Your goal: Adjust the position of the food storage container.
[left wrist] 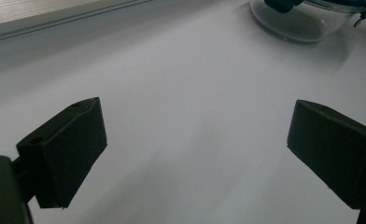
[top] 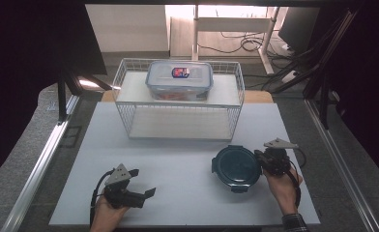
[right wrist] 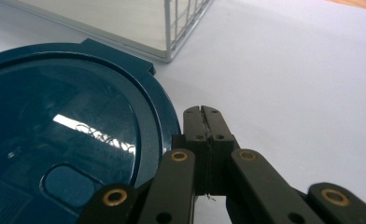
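A round glass container with a dark teal lid point(top: 236, 166) stands on the white board at the front right; the lid point(right wrist: 55, 140) is close up in the right gripper view, and the container's clear glass base point(left wrist: 293, 23) sits at the top right of the left gripper view. My right gripper point(top: 261, 162) is at the lid's right rim. Its jaws point(right wrist: 203, 121) are shut flat against each other with nothing between them, right beside the rim. My left gripper point(top: 141, 182) hovers at the front left over bare board, open and empty point(left wrist: 195, 130).
A white wire rack point(top: 129, 121) stands at the back of the board; its corner point(right wrist: 181, 23) is just beyond the lid. On the rack's top shelf rests a clear rectangular box with a blue-grey lid point(top: 179, 79). The white board point(top: 178, 164) lies between the grippers.
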